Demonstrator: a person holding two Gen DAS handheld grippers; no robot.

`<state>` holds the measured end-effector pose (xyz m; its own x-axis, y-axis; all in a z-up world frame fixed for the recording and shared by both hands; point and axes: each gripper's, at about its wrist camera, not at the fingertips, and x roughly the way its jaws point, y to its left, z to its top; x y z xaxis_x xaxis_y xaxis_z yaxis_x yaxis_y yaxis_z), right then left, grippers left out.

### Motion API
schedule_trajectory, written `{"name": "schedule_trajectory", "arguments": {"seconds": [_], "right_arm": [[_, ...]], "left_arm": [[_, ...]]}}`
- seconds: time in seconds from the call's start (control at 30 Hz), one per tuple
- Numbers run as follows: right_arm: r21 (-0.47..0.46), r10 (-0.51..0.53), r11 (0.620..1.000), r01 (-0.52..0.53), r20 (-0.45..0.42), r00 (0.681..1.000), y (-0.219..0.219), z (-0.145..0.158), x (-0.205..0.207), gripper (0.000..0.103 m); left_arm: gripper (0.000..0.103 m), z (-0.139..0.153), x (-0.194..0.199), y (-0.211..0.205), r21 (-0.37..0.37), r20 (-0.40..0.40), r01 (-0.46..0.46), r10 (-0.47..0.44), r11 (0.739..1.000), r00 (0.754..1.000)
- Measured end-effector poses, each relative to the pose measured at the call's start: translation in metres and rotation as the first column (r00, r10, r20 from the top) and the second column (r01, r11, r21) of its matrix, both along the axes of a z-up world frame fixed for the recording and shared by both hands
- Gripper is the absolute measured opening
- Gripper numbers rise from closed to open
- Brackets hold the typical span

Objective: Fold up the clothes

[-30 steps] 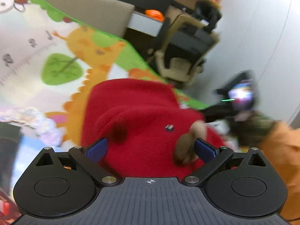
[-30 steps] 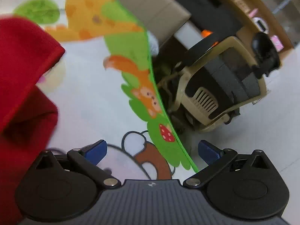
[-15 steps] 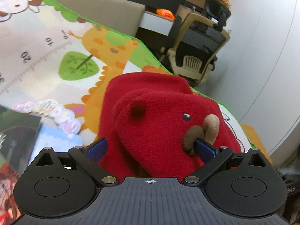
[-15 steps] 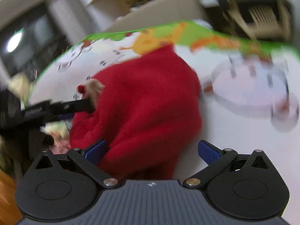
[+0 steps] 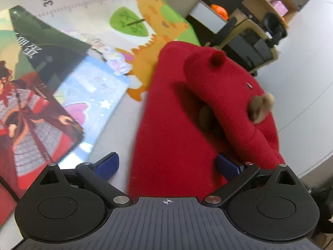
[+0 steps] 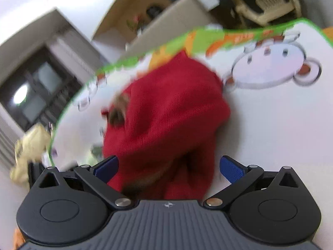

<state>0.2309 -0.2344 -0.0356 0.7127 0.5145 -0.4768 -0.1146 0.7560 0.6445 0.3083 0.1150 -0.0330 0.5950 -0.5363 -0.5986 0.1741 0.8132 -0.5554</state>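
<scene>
Cartoon mat (image 5: 133, 104) carries the red fleece (image 5: 179, 137), lying between the spread fingers of my left gripper (image 5: 166, 163) and right gripper (image 6: 167, 167), long axis running away from me.

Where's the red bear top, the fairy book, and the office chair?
Red top (image 5: 177, 125), left wrist view, front fleece panel.
Fairy book (image 5: 93, 100), left wrist view, blue cover.
Chair (image 5: 249, 43), left wrist view, dark seat back.
</scene>
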Motion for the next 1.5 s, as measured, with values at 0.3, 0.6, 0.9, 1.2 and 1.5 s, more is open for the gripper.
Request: {"name": "schedule_trajectory", "arguments": {"seconds": [0.3, 0.6, 0.9, 1.2, 1.5], "right_arm": [[-0.028, 0.163, 0.987, -0.161, 0.167, 0.972, -0.001, 0.041, -0.008, 0.090], [-0.404, 0.171, 0.908, -0.114, 0.107, 0.979, 0.003, 0.021, -0.022, 0.097], [-0.382, 0.158, 0.920, -0.082, 0.170, 0.973, 0.003, 0.028, -0.031, 0.101], [-0.141, 0.020, 0.990, 0.013, 0.228, 0.974, -0.033, 0.046, 0.015, 0.103], [0.012, 0.204, 0.979, -0.204, -0.009, 0.979, -0.011, -0.003, 0.129, 0.100]], "left_arm": [[0.102, 0.023, -0.021, -0.028, -0.052, 0.060, 0.178, -0.175, 0.983, 0.983], [0.102, 0.070, -0.006, -0.017, -0.179, 0.175, 0.152, -0.120, 0.972, 0.977], [0.036, 0.064, 0.040, -0.091, 0.217, 0.337, 0.002, -0.077, 0.976, 0.938], [0.055, 0.040, 0.044, -0.065, 0.437, 0.332, -0.089, -0.069, 0.895, 0.941], [0.090, 0.014, 0.067, -0.007, 0.123, 0.066, -0.053, 0.045, 0.991, 0.997]]}}
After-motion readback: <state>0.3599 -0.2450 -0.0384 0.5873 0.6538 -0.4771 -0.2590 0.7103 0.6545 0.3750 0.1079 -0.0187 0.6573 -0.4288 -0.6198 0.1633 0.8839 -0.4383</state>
